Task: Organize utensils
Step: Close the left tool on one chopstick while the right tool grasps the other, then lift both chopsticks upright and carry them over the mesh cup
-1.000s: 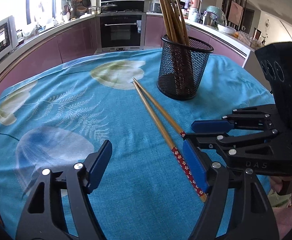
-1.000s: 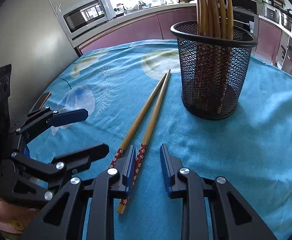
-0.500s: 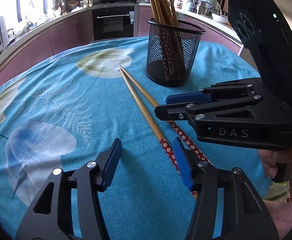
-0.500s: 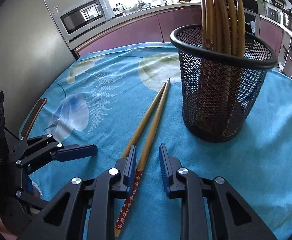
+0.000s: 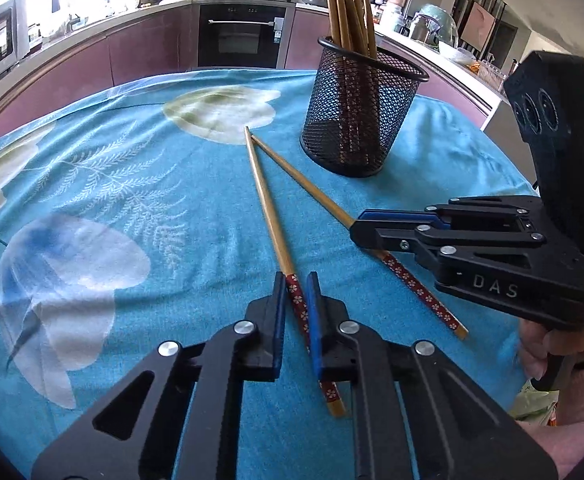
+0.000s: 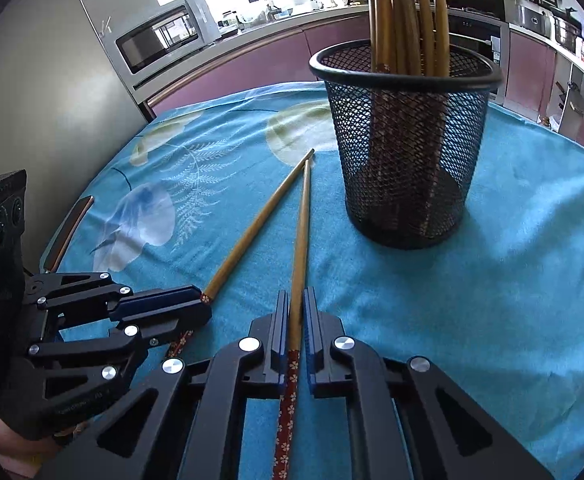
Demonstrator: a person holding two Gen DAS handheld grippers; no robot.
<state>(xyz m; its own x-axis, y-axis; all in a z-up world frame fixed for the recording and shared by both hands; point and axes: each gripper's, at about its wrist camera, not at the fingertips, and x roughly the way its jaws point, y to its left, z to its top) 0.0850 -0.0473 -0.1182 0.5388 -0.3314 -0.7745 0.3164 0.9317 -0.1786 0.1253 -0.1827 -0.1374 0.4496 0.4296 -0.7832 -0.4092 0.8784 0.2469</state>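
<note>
My left gripper (image 5: 295,280) has just been closing and is now clamped on the left chopstick (image 5: 270,216), my blue pads (image 5: 278,312) pressing its red flowered handle from both sides, with the butt end sticking out behind them over the cloth (image 5: 132,168). My right gripper (image 6: 296,300) has likewise just drawn its jaws together and grips the right chopstick (image 6: 301,232) where the bare bamboo meets the red flowered part; that handle runs back between my fingers toward the camera. From the left wrist view the right gripper (image 5: 357,226) reaches in from the right side, lying across its chopstick (image 5: 303,180), whose patterned end pokes out beyond it toward the table edge. From the right wrist view the left gripper (image 6: 200,300) comes in from the left, shut over its chopstick (image 6: 252,228) at the start of the red band. Both sticks lie on the blue leaf-printed cloth, their thin tips nearly meeting far from me and their handles spread apart, making a narrow V. Just beside those tips, to the right, stands the black mesh cup (image 5: 357,120), upright, with a bundle of chopsticks (image 5: 345,4) standing in it and leaning slightly. A person's hand (image 5: 551,344) holds the right gripper's handle at the right edge of the left view. Purple kitchen cabinets (image 5: 92,56) curve round behind the table.
</note>
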